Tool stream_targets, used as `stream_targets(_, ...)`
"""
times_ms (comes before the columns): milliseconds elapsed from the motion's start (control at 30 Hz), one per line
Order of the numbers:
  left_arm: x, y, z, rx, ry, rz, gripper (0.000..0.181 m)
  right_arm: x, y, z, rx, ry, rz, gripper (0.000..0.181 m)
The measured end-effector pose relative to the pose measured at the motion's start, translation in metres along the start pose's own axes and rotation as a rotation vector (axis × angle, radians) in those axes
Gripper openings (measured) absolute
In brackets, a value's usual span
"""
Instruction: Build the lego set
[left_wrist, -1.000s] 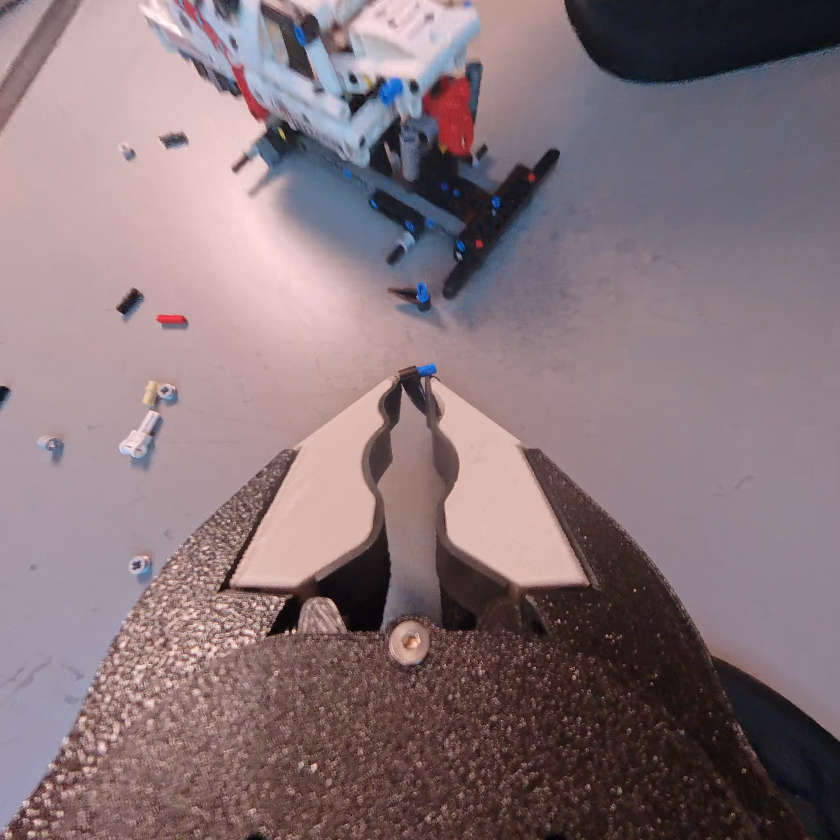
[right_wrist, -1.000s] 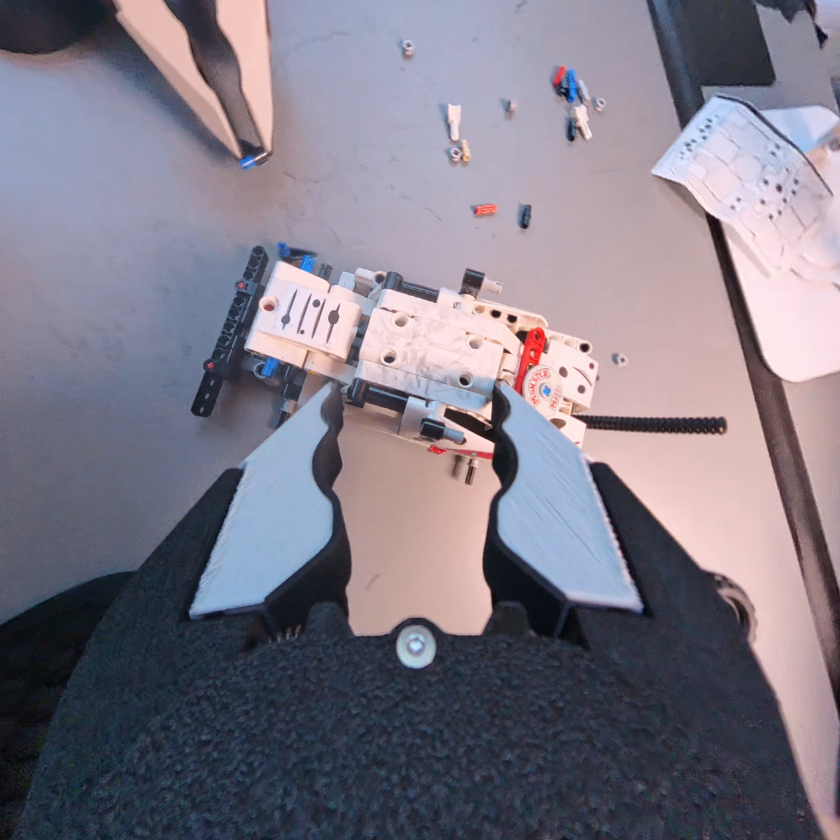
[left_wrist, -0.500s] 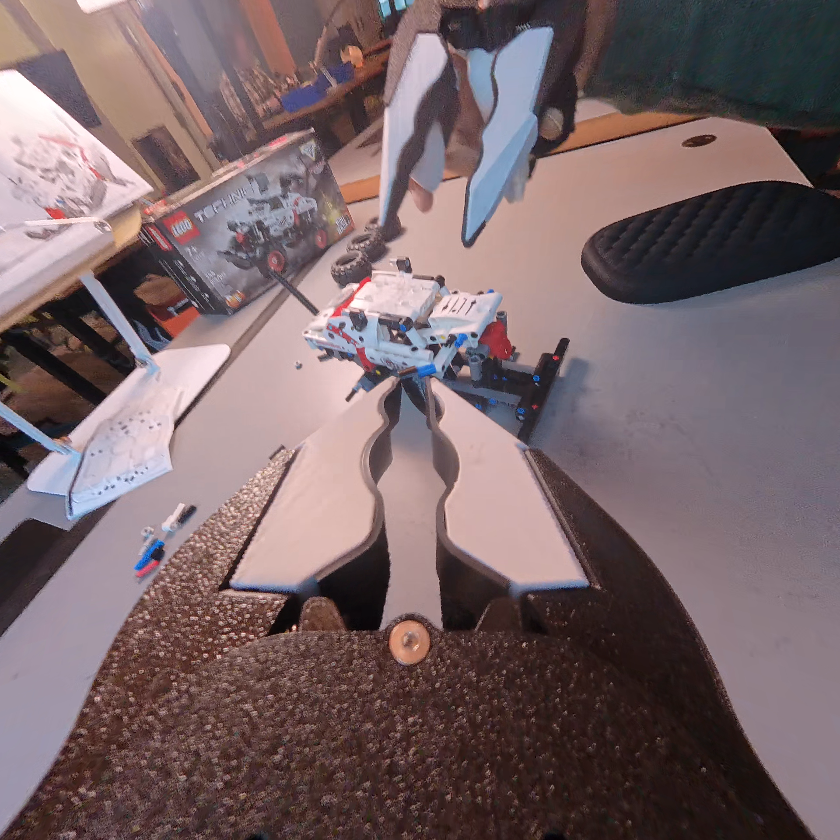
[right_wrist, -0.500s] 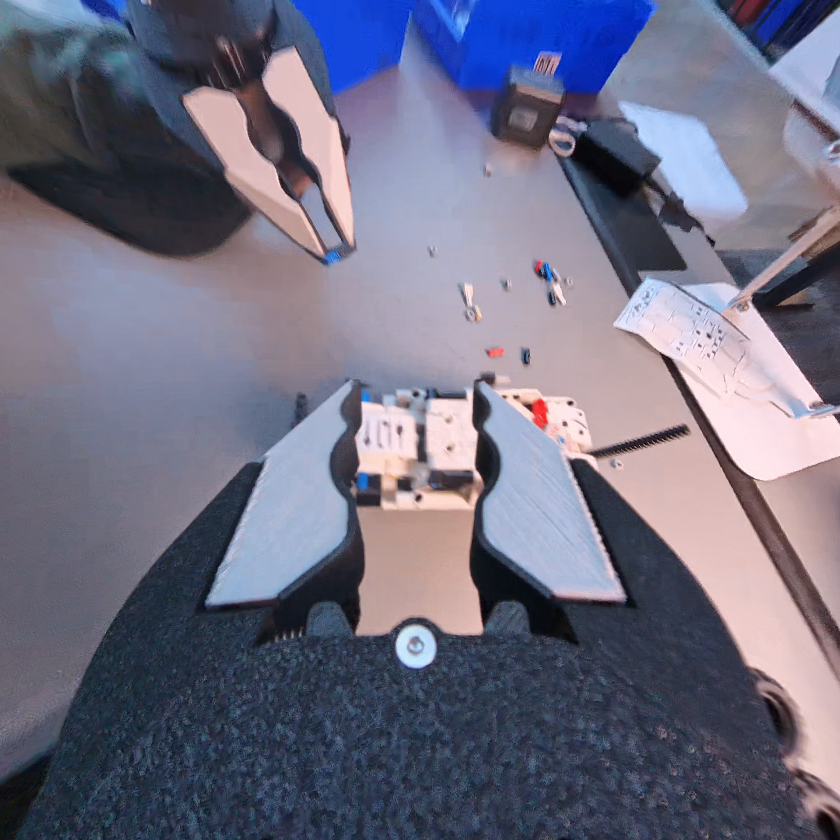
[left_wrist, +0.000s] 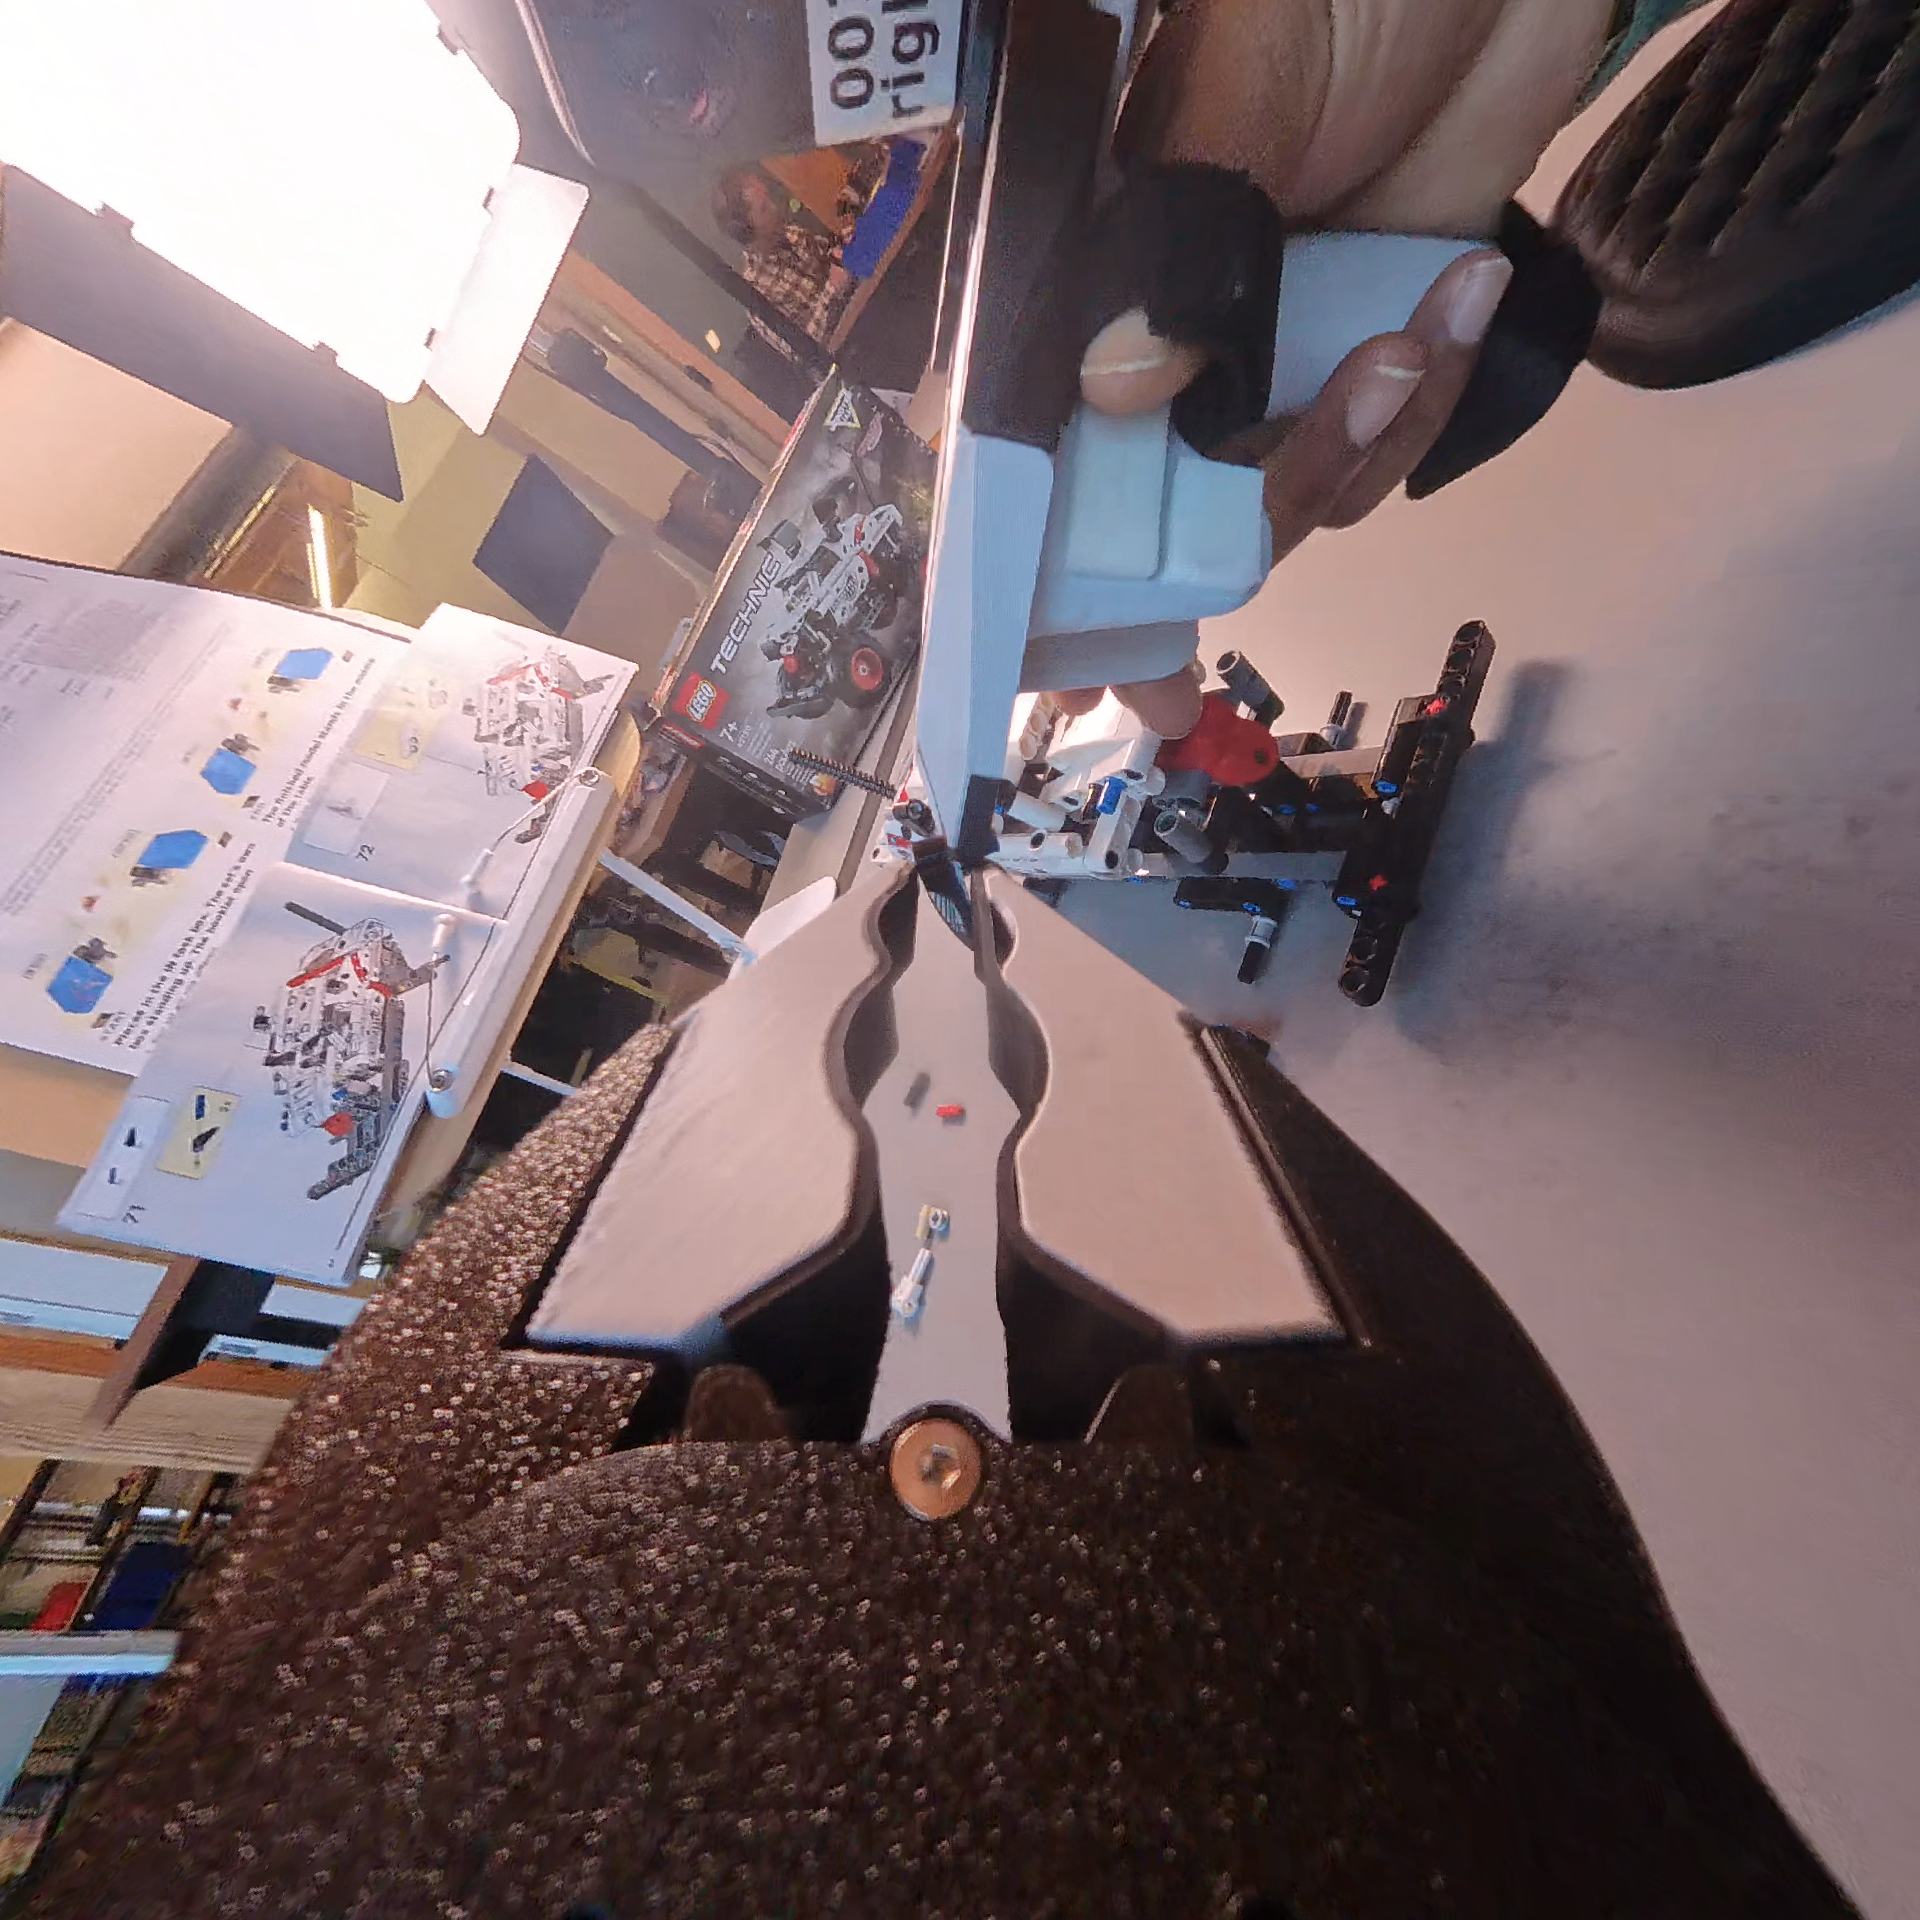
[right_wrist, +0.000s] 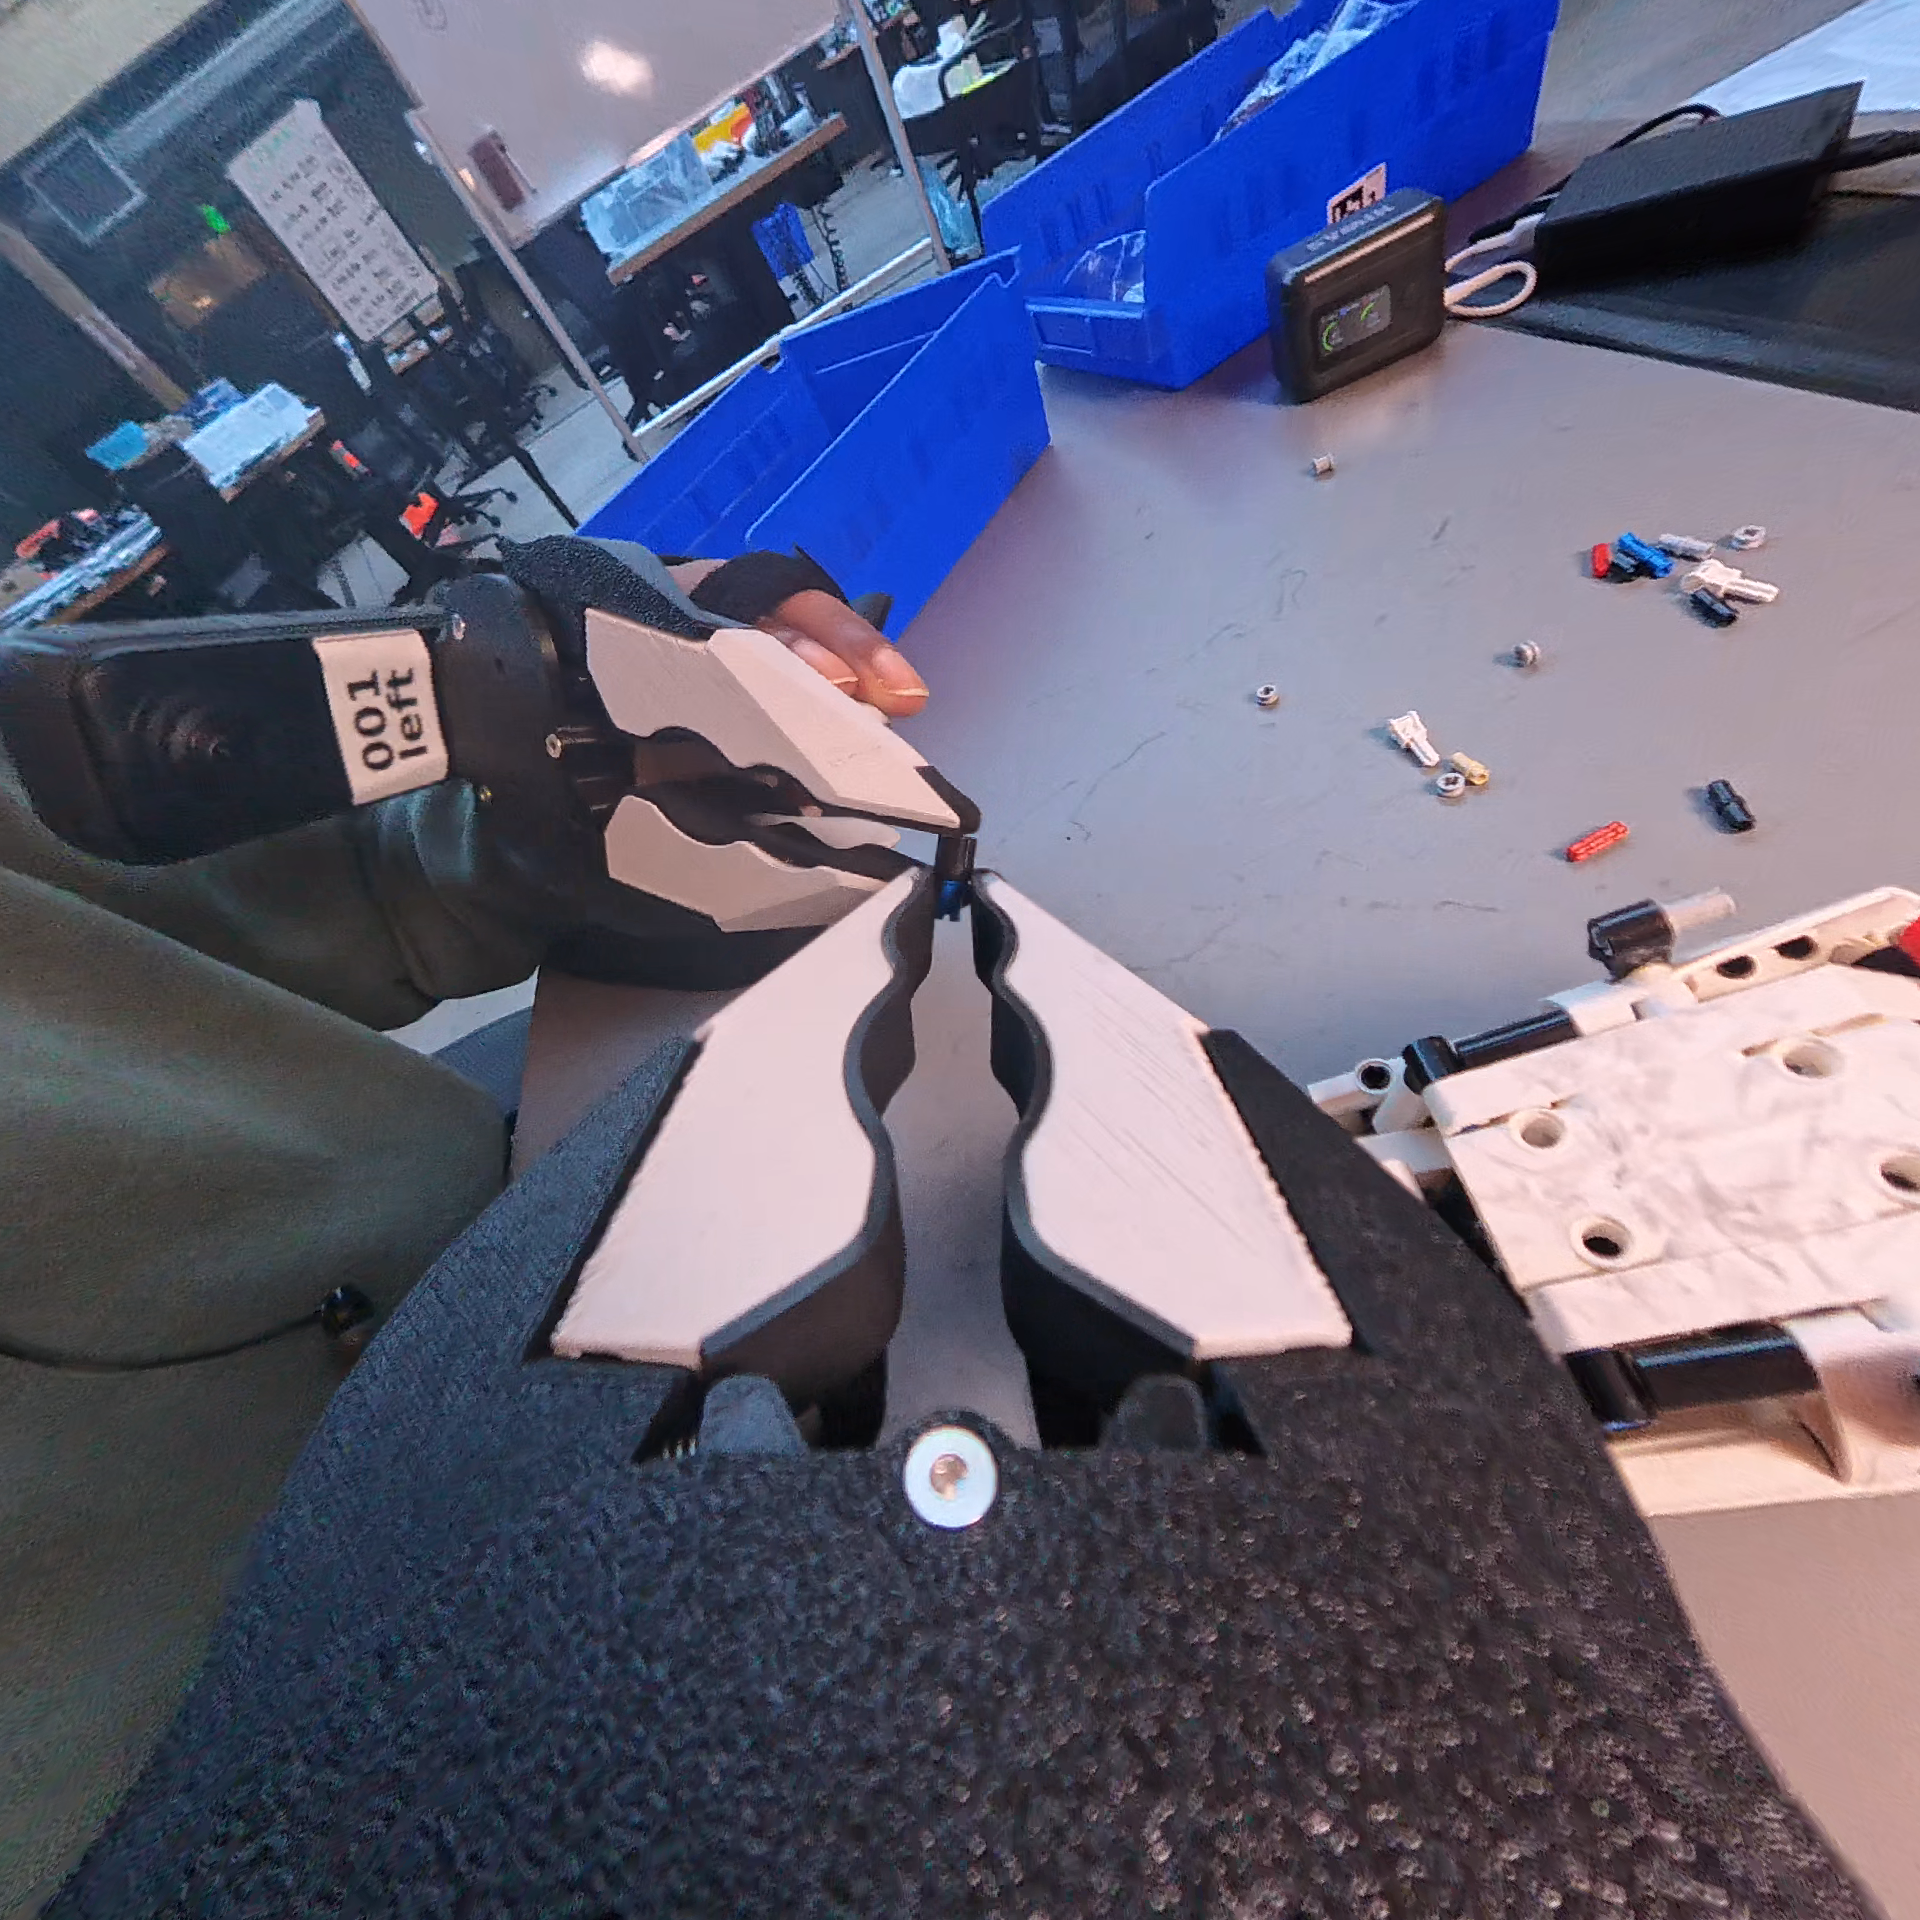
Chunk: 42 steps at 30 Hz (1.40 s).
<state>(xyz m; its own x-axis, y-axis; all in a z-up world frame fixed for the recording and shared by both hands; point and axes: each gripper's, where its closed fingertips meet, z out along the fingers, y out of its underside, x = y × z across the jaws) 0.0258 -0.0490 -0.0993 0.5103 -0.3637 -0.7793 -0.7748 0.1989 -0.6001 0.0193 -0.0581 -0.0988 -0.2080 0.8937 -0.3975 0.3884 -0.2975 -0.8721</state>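
- Our left hand-held gripper (right_wrist: 951, 831) reaches in from the left in the right wrist view, its fingers together on a small black-and-blue pin (right_wrist: 952, 878) pinched at the very tips.
- Our right hand-held gripper (right_wrist: 948, 888) meets it tip to tip; its fingers are nearly together around the blue end of the same pin, though we cannot tell whether they truly clamp it.
- In the left wrist view the left hand-held gripper (left_wrist: 948, 883) points at the right one's fingertips, which come down from above, just in front of the lego model (left_wrist: 1195, 821).
- The lego model (right_wrist: 1662, 1164), a white body on a black frame with a red part, lies on the grey bench (right_wrist: 1299, 540) to the right of the right gripper and close beside it.
- Loose small parts (right_wrist: 1662, 566) lie scattered on the bench beyond the model: a red pin (right_wrist: 1597, 841), a black pin (right_wrist: 1729, 805), and white, blue and grey bits.
- Two blue bins (right_wrist: 914, 416) stand at the far side of the bench, with a small black device (right_wrist: 1356, 296) to their right.
- An open instruction booklet (left_wrist: 260, 883) stands propped on the left in the left wrist view, and the set's box (left_wrist: 800, 665) sits beyond it.
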Motion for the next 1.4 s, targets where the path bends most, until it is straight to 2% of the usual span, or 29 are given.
stream_targets(67, 0.003, -0.005, -0.001, 0.039, 0.024, -0.019, 0.010, -0.004, 0.002, -0.004, 0.006, -0.046, -0.079, 0.006)
stream_targets(167, 0.012, -0.011, -0.001, 0.111, 0.168, -0.257, 0.033, -0.010, 0.004, -0.016, 0.034, -0.030, -0.417, 0.005)
stream_targets(267, 0.025, -0.031, -0.012, 0.261, 0.460, -0.612, 0.029, -0.019, 0.009, -0.027, 0.063, 0.017, -0.753, 0.006)
stream_targets(300, 0.023, -0.036, -0.014, 0.295, 0.505, -0.681, 0.028, -0.021, 0.010, -0.029, 0.076, 0.030, -0.821, 0.006)
stream_targets(367, 0.022, -0.034, -0.010, 0.284, 0.518, -0.694, 0.023, -0.025, 0.013, -0.031, 0.101, 0.030, -0.889, 0.006)
stream_targets(533, 0.039, -0.031, 0.000, 0.224, 0.540, -0.590, 0.006, -0.024, 0.023, -0.030, 0.110, 0.019, -0.946, 0.006)
stream_targets(667, 0.038, -0.030, 0.005, 0.213, 0.482, -0.512, 0.005, -0.020, 0.024, -0.033, 0.097, 0.040, -0.955, 0.006)
stream_targets(800, 0.030, -0.020, 0.018, 0.121, 0.279, -0.255, 0.004, -0.002, 0.022, -0.035, 0.058, 0.099, -0.800, 0.006)
stream_targets(933, 0.008, -0.010, 0.034, 0.035, 0.061, 0.053, 0.004, 0.012, 0.013, -0.042, 0.036, 0.125, -0.582, 0.029)
stream_targets(967, 0.006, -0.008, 0.039, 0.022, 0.035, 0.120, 0.004, 0.016, 0.008, -0.045, 0.046, 0.143, -0.539, 0.029)
stream_targets(1100, 0.007, -0.003, 0.062, -0.005, 0.013, 0.313, 0.004, 0.033, 0.001, -0.052, 0.039, 0.213, -0.425, 0.025)
stream_targets(1233, 0.005, -0.004, 0.073, -0.001, -0.001, 0.380, 0.004, 0.050, 0.006, -0.058, -0.002, 0.282, -0.434, 0.021)
stream_targets(1400, 0.005, -0.001, 0.080, 0.003, -0.004, 0.454, 0.003, 0.062, 0.011, -0.055, -0.038, 0.294, -0.389, 0.012)
